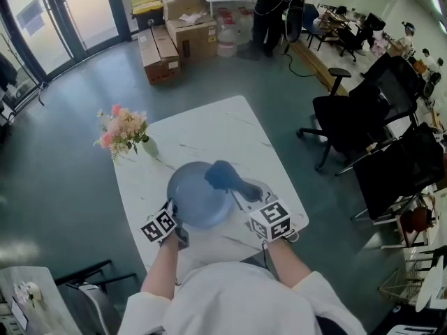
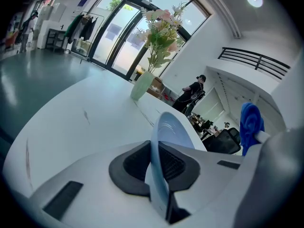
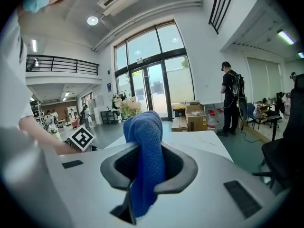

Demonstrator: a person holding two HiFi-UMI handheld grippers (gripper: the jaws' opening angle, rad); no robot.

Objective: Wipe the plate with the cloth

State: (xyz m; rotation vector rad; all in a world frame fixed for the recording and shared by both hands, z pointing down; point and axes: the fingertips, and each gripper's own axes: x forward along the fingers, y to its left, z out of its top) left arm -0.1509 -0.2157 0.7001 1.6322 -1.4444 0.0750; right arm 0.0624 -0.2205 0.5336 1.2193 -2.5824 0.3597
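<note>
A pale blue plate (image 1: 198,196) is held over the near part of the white marble table (image 1: 209,138). My left gripper (image 1: 174,218) is shut on its near-left rim; in the left gripper view the plate (image 2: 166,141) stands on edge between the pads. My right gripper (image 1: 241,190) is shut on a blue cloth (image 1: 222,175) that rests against the plate's right part. In the right gripper view the cloth (image 3: 145,160) bulges up out of the pinched jaws. From the left gripper view, the cloth (image 2: 251,122) shows at the right.
A vase of pink flowers (image 1: 124,132) stands at the table's left edge. Black office chairs (image 1: 363,117) crowd the right side. Cardboard boxes (image 1: 174,37) lie on the floor beyond the table, and a person (image 1: 269,9) stands far back.
</note>
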